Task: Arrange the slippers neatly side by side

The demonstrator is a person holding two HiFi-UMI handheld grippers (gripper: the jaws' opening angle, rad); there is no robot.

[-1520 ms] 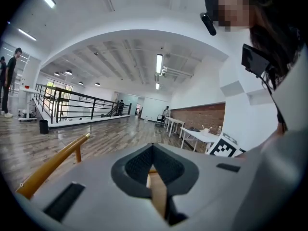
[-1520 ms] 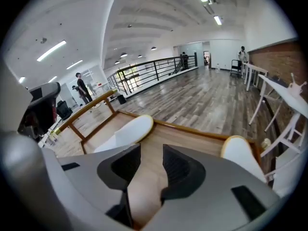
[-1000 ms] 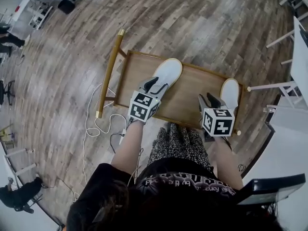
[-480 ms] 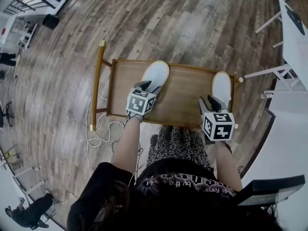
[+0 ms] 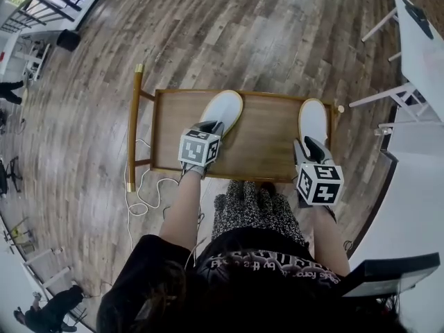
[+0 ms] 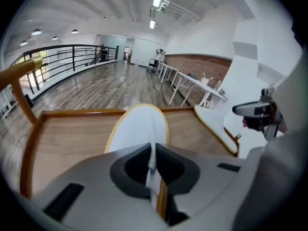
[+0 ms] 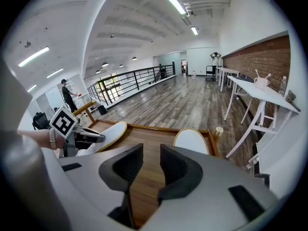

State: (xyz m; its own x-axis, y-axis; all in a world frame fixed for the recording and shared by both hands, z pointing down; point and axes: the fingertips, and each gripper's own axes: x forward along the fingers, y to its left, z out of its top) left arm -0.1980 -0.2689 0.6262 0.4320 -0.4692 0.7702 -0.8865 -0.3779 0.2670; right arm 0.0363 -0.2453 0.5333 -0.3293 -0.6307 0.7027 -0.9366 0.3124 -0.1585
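Note:
Two white slippers lie on a low wooden tray table. The left slipper is angled, the right slipper points straight away. My left gripper has just been closing and is shut on the near edge of the left slipper, a thin white strip pinched between its pads. My right gripper hovers just behind the right slipper; its jaws have just been closing but stand apart, with only bare wood showing between them.
The tray table has a raised rim and a brass-ended handle bar on its left. White cables trail on the wooden floor beside it. White tables stand to the right. The person's patterned skirt meets the table's near edge.
My left gripper came down onto the left slipper's near end and shut on it. My right gripper shifted sideways to line up behind the right slipper, its jaws a little narrower.

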